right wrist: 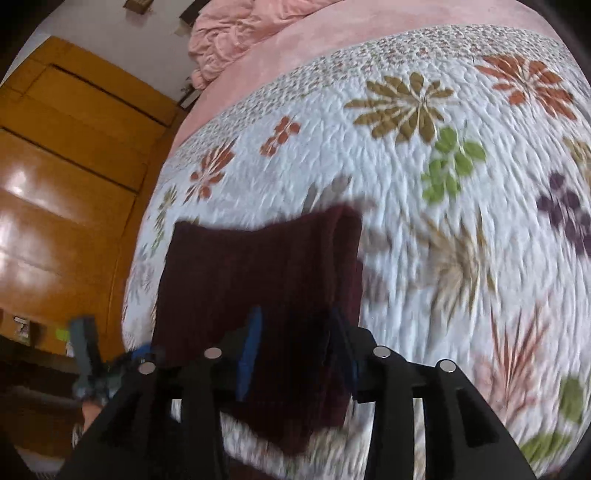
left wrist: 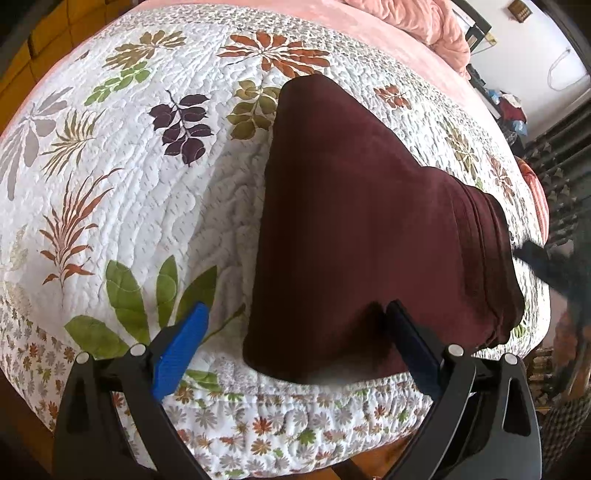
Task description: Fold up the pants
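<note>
Now the maroon pants [left wrist: 369, 229] lie on the quilt [left wrist: 147, 206] near the bed's front edge, already doubled into a thick stack with layered edges showing on one side; I judge the folding is far along. My left gripper [left wrist: 295, 332] stands wide open; one blue finger rests on bare quilt, the other is at the stack's near edge, and it holds nothing. My right gripper [right wrist: 295, 339] sits low over the pants [right wrist: 258, 288] with its fingers fairly close together; that view is blurred, so I cannot tell whether cloth is pinched between them.

To do this step well, I would take all the layers at the near edge together, not just the top one; lift low, carry the edge straight over toward the far end, and lay it down square so the sides line up; then press flat.

As for room, the quilt [right wrist: 443, 184] is open beyond and beside the stack; the bed's front edge is just below the pants, so dragging them toward me risks a slide off; a pink blanket [left wrist: 424, 26] lies well apart at the far end.
</note>
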